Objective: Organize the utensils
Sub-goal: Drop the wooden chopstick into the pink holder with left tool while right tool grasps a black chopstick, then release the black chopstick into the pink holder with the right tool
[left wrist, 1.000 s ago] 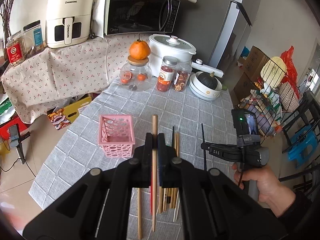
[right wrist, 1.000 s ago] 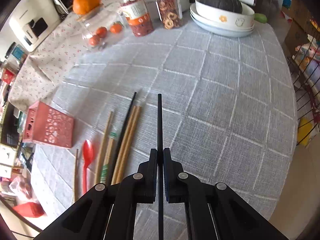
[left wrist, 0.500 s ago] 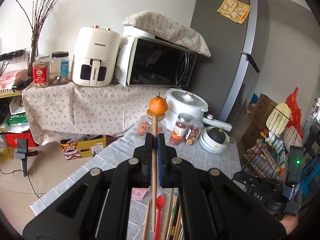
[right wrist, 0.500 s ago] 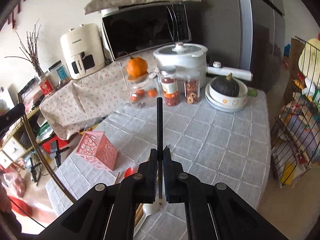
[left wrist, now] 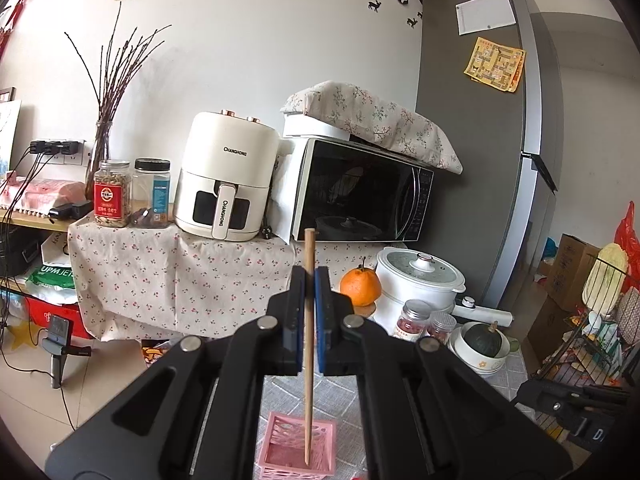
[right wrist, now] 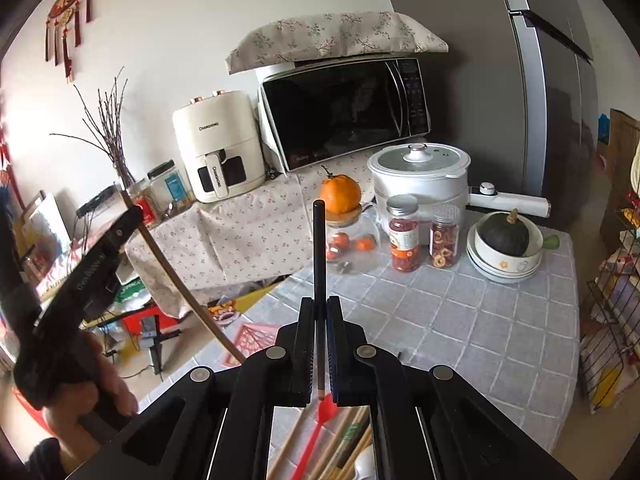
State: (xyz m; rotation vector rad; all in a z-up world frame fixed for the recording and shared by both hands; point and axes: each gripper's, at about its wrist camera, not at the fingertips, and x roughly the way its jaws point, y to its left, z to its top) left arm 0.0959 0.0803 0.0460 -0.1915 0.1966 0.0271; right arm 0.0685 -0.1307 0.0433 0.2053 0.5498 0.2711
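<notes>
My left gripper [left wrist: 308, 276] is shut on a light wooden chopstick [left wrist: 308, 344] that stands nearly upright, its lower tip hanging over the open pink basket [left wrist: 298, 450] on the table. My right gripper [right wrist: 320, 307] is shut on a black chopstick [right wrist: 319, 256], also upright. In the right wrist view the left gripper [right wrist: 132, 212] is at the far left in a hand, the wooden chopstick [right wrist: 180, 284] slanting down toward the pink basket [right wrist: 250, 340]. Several wooden chopsticks [right wrist: 344, 444] and a red spoon [right wrist: 320, 420] lie on the grey checked cloth below.
At the table's far end stand an orange on a glass jar [right wrist: 340, 216], two spice jars [right wrist: 404, 236], a white cooker [right wrist: 418, 172] and a bowl with a dark squash [right wrist: 504, 244]. A wire rack [right wrist: 612, 304] stands right of the table. Behind are an air fryer [left wrist: 224, 180] and microwave [left wrist: 360, 196].
Both grippers have risen and tipped up from looking down at the table toward the room. The held chopsticks went up with them; the wooden one now hangs over the pink basket.
</notes>
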